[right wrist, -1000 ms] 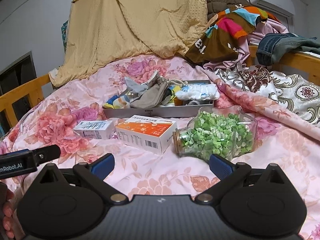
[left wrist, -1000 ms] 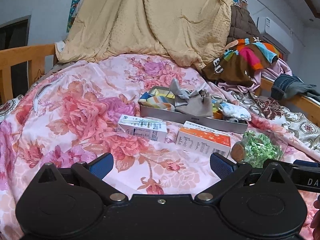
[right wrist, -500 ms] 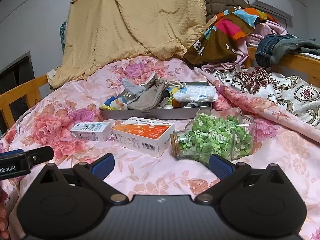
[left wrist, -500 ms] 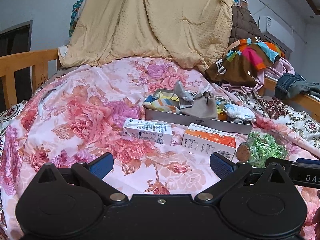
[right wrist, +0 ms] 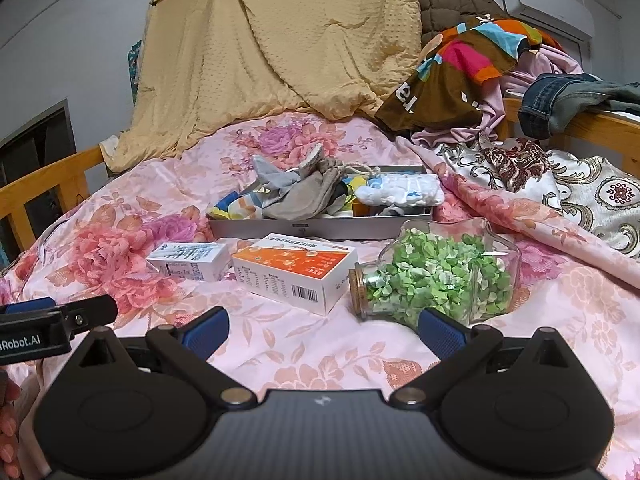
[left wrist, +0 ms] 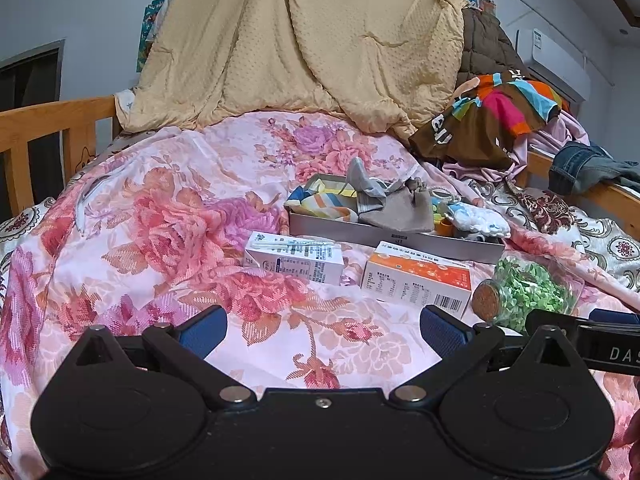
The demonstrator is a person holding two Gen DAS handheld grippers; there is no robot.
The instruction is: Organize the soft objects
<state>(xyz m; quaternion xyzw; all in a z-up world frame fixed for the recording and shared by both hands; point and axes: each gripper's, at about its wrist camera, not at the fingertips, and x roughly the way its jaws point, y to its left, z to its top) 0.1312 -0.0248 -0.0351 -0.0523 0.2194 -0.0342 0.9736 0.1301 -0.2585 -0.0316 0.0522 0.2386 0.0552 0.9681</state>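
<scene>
Both views drawn slightly back over the last second; left tongs [left wrist: 320,330] and right tongs [right wrist: 322,330] released, empty. Soft items heaped in tray [right wrist: 320,229]; stage undetermined.

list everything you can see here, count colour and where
tray: 1, grey, mid bed, holds soft items
pouch: 1, taupe, in tray
striped cloth: 1, multicolour, tray's left end
white bundle: 1, white-blue, tray's right end
small box: 1, white, before tray, left
orange box: 1, orange-white, before tray
jar: 1, clear with green bits, on its side, right of boxes
bedspread: 1, pink floral
blanket: 1, tan, draped behind
clothes pile: several, mixed, back right
left gripper: 1, black, blue pads, open
right gripper: 1, same, open
</scene>
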